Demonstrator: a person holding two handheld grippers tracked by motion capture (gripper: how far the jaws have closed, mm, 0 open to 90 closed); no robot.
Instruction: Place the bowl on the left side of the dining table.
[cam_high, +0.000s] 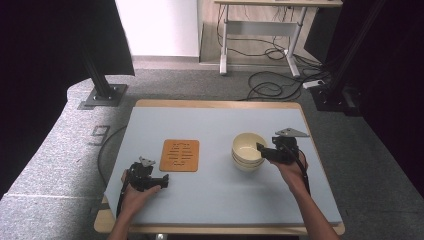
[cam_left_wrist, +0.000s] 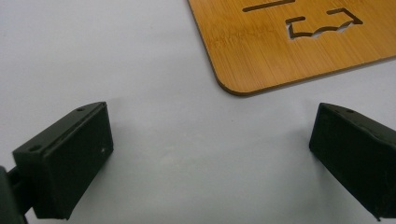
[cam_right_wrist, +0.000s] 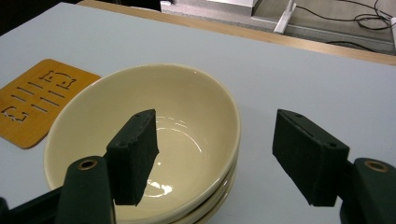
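Right gripper view cuts off the bowls' (cam_right_wrist: 187, 116) near rim.

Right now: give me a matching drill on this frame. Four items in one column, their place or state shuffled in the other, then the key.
Items
1. wooden mat
2. stacked bowls
3. left gripper
4. right gripper

Places or states
A. open, one jaw inside the top bowl and one outside its rim
B. cream, on the right half of the table
C. open over bare table, just short of the mat's rounded corner
D. flat, with cut-out slots, left of the bowls

Pairs: 1-D, 2-B, 3-C, 4-A
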